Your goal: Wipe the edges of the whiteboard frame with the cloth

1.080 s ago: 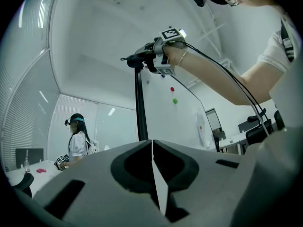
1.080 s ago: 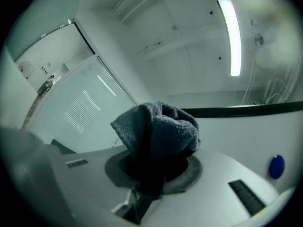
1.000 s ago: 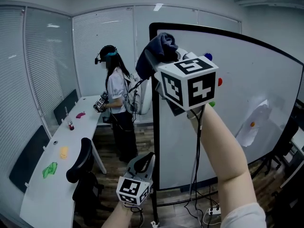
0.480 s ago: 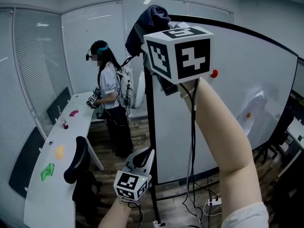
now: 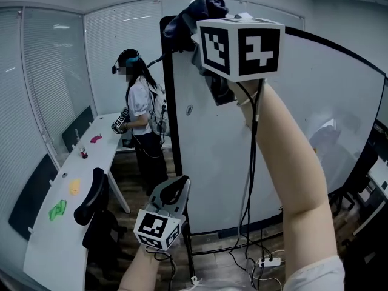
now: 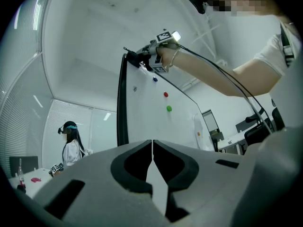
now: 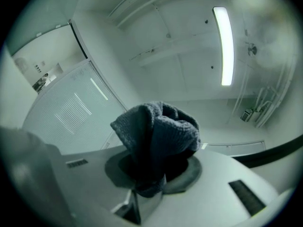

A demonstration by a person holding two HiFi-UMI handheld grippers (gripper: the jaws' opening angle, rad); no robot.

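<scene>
Head view: right tool point(image 5: 195, 35) holds cloth point(image 5: 203, 8) at whiteboard frame point(image 5: 169, 114) top

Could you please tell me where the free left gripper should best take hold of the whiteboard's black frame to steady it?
Probably grip the black whiteboard frame by its left upright, low down, coming from the left with jaws straddling front and back. That bar is narrow, straight and vertical, and the left gripper hangs low near it; its jaws are shut, so open them first.
</scene>
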